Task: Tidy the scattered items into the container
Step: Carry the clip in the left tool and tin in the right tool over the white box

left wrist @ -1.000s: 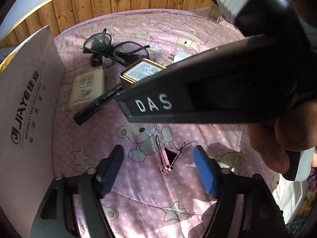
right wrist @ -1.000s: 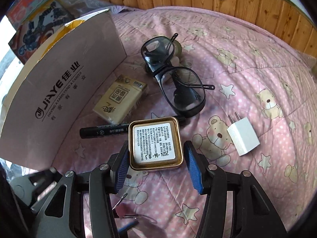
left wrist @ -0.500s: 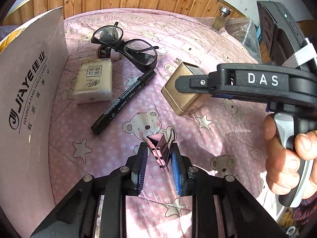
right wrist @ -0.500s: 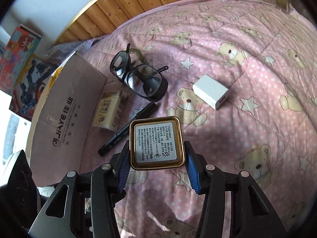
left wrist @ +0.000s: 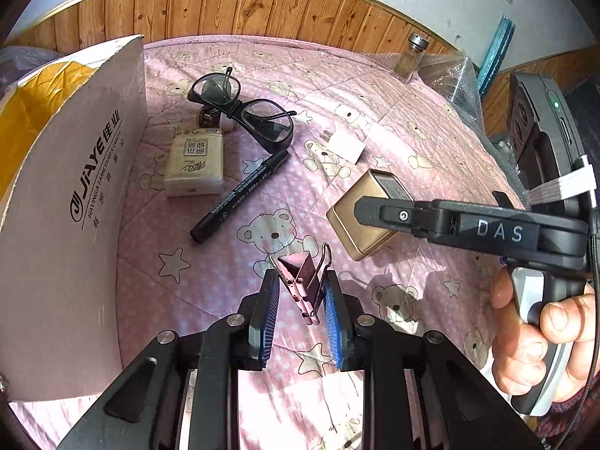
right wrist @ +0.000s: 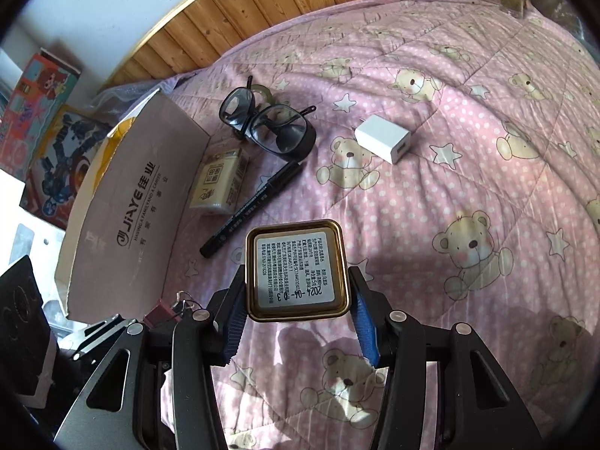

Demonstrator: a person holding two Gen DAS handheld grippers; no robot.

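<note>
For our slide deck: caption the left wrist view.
Left gripper clamps a pink binder clip; right gripper holds a gold tin.

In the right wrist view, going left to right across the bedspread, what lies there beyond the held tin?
Cardboard box → tissue pack → black marker → safety glasses → white charger.

Marker (left wrist: 240,197) and tissue pack (left wrist: 195,163) crowd the box wall (left wrist: 75,202), bedspread (right wrist: 468,172) rightward seemingly open
</note>
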